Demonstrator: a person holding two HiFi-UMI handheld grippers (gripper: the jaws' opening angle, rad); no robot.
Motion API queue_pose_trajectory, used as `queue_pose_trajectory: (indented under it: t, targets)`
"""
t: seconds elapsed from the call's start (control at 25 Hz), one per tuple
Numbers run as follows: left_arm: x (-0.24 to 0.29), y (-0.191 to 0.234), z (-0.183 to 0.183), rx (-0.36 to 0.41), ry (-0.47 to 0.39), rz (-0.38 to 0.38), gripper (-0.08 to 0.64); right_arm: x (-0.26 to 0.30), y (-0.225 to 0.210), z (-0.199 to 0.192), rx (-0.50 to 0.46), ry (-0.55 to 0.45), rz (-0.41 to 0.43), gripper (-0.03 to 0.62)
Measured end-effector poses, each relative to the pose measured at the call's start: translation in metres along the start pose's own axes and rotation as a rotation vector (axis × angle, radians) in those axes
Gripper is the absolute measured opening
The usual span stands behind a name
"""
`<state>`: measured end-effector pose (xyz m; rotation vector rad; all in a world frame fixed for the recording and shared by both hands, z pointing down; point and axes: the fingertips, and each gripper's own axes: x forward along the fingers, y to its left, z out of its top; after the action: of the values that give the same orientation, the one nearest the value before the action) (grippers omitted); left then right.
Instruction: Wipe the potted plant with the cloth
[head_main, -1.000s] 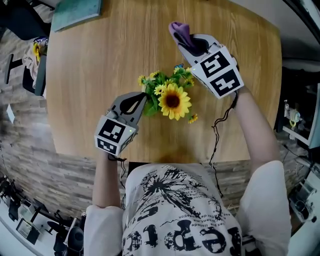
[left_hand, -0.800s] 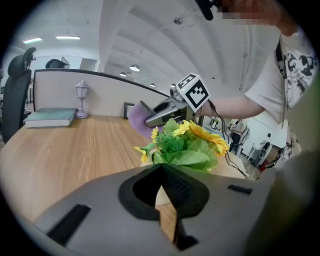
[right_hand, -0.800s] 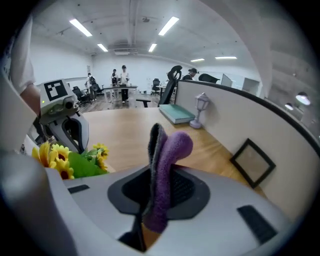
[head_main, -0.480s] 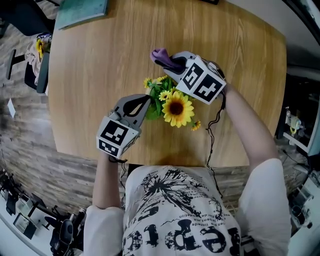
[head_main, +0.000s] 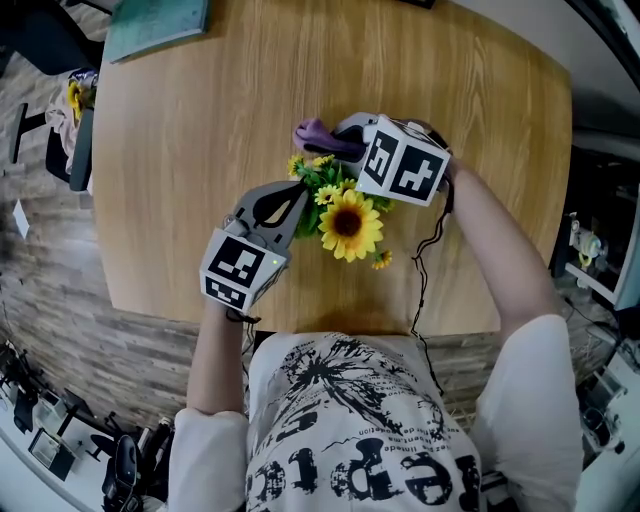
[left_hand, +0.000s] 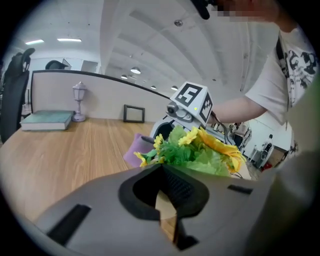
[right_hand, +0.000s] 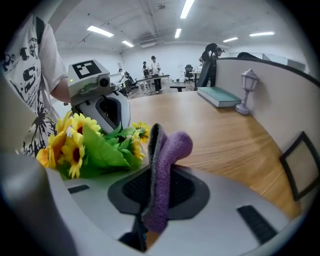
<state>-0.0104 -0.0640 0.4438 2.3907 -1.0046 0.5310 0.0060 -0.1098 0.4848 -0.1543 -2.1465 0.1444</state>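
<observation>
The potted plant (head_main: 345, 215), a big sunflower with small yellow blooms and green leaves, stands mid-table; its pot is hidden under the foliage. My left gripper (head_main: 295, 200) reaches into the plant's left side and is shut, with a pale tan edge pinched between the jaws (left_hand: 165, 210). My right gripper (head_main: 340, 135) is shut on the purple cloth (head_main: 312, 132), which sticks out past the jaws against the small blooms at the plant's far side. In the right gripper view the cloth (right_hand: 167, 150) stands upright beside the leaves (right_hand: 95, 147).
The round wooden table (head_main: 200, 150) carries a teal book (head_main: 155, 25) at its far left edge. A small lamp figure (right_hand: 247, 90) and a picture frame (left_hand: 134, 113) stand along a partition. The table's near edge (head_main: 330, 325) lies close to my body.
My right gripper has swung left and down with the cloth, turning as it went, from beyond the plant to the blooms. The left gripper has stayed at the plant.
</observation>
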Motion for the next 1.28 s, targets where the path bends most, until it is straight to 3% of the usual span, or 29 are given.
queue_pose_trajectory:
  t: [0.36,0.6,0.84,1.12,1.28]
  targets:
    - [-0.001,0.001,0.001,-0.043,-0.057,-0.016,0.002,0.001,0.01,-0.014,-0.02,0.044,0.07,0.067]
    - [-0.004,0.003,0.0,-0.076,-0.076,-0.021,0.002,0.001,0.021,-0.022,-0.162,0.13,0.146,0.066]
    - [-0.003,0.005,0.001,-0.079,-0.077,0.023,0.002,-0.001,0.027,-0.028,-0.126,0.12,0.18,0.066]
    - [-0.001,0.007,0.003,-0.097,-0.08,0.016,0.002,-0.012,0.04,-0.049,-0.165,0.155,0.217,0.066]
    - [0.0,0.008,0.005,-0.112,-0.086,0.029,0.002,-0.017,0.047,-0.058,-0.141,0.151,0.218,0.066]
